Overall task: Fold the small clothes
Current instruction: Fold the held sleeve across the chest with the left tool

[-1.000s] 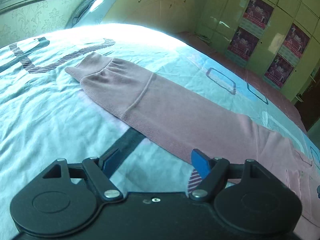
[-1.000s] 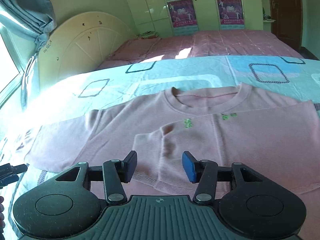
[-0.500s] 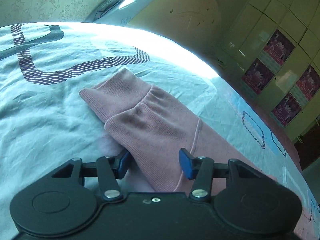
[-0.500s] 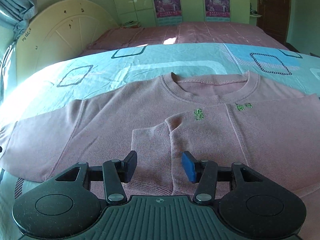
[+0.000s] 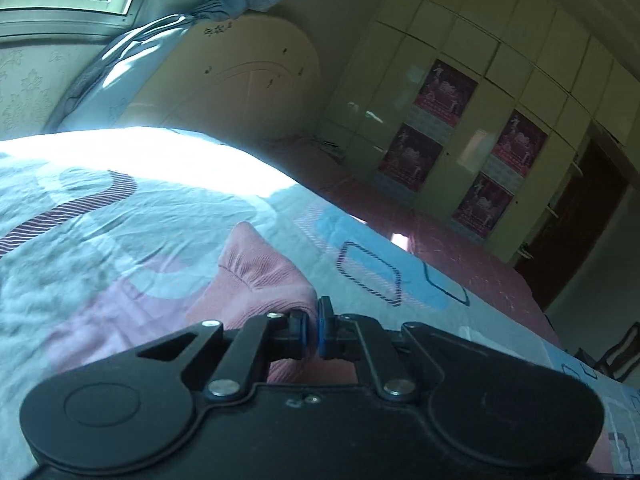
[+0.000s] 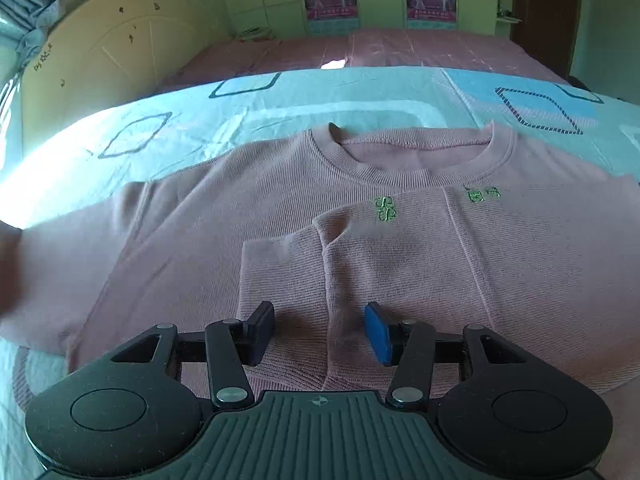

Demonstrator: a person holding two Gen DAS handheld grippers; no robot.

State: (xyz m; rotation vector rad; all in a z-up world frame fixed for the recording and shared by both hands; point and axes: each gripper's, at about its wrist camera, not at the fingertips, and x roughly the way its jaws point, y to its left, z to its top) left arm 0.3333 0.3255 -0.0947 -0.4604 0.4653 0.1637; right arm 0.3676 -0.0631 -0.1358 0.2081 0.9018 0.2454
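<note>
A pink knit sweater [image 6: 280,216] lies flat on the bed with its round neckline [image 6: 416,160] toward the far side and small green embroidery on the chest. One sleeve is folded across the front, its cuff [image 6: 280,276] near the middle. My right gripper [image 6: 320,334] hovers open just above that folded sleeve, touching nothing. In the left wrist view my left gripper [image 5: 313,328] is shut on the other sleeve [image 5: 260,280], whose ribbed cuff bunches up above the bedsheet.
The patterned light-blue bedsheet [image 6: 360,96] covers the bed, with a pink blanket [image 6: 380,48] beyond. A cream headboard [image 6: 108,44] stands at the left, green wardrobes with posters [image 5: 444,92] behind. A blurred shape [image 6: 8,268] sits at the left edge of the right wrist view.
My left gripper slid up the sleeve to its cuff, shut on it and lifted it, the view tilting upward. The right gripper sank slightly closer to the sweater, still open.
</note>
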